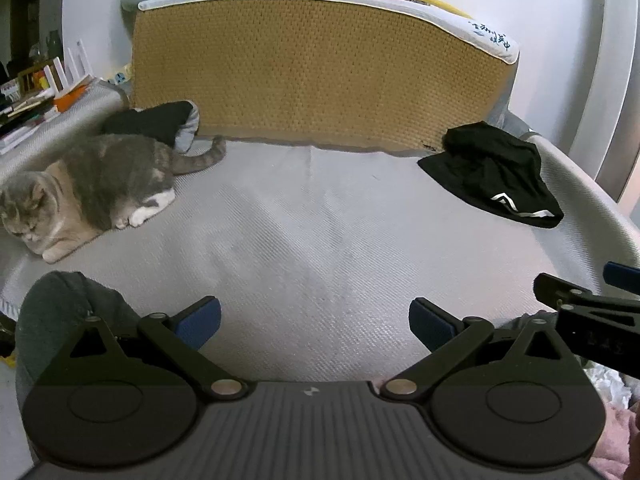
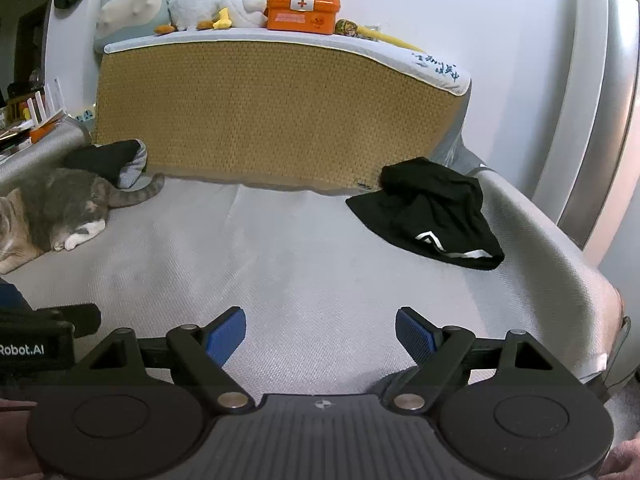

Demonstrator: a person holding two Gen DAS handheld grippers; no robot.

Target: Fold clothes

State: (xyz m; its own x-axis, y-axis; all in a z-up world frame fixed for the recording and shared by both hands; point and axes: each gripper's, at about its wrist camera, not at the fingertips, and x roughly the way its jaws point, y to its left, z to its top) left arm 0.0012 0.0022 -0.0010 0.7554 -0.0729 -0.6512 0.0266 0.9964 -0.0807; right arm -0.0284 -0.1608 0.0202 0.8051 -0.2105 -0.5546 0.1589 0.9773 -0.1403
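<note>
No folding is seen to have been started. The black garment (image 2: 430, 216) is left crumpled in a loose heap at the far right of the bed (image 2: 304, 264), close to the woven headboard (image 2: 276, 112); white reflective trim is shown along its near hem. The left gripper (image 1: 315, 322) and the right gripper (image 2: 320, 336) are held wide apart and empty, well short of the garment. Reaching, spreading and folding are judged still outstanding. A cat (image 1: 92, 188) is lying at the far left.
</note>
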